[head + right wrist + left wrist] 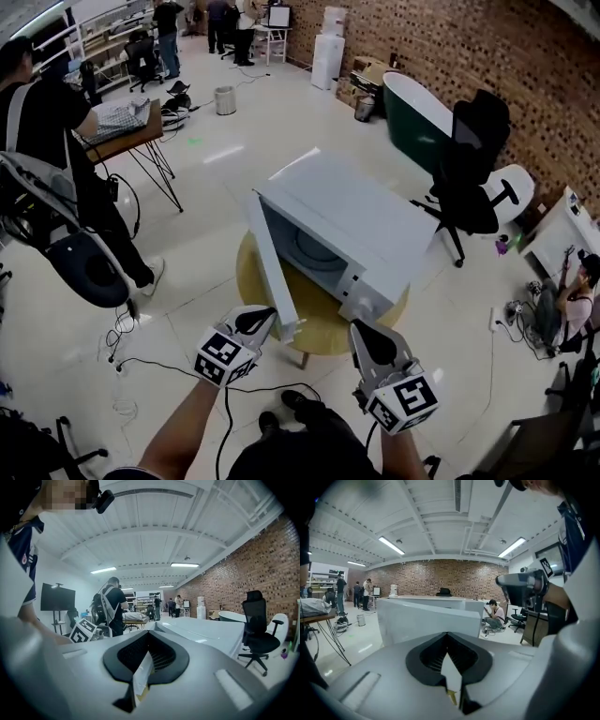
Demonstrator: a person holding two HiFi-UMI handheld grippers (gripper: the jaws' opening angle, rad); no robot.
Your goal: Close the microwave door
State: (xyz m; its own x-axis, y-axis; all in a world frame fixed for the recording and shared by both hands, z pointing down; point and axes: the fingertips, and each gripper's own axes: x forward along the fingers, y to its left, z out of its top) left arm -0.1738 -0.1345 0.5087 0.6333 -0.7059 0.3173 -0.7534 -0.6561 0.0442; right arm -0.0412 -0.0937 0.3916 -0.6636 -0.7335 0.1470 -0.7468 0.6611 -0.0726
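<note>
White microwave door open; left tool near its edge, right tool alongside, both closed empty.

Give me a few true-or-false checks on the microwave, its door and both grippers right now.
1. The microwave door is shut. False: it stands open, swung out to the left.
2. The microwave sits on a round wooden table. True.
3. The left gripper is clamped on the door. False: its jaws are together and empty, near the door's free edge.
4. The right gripper has its jaws together. True.
</note>
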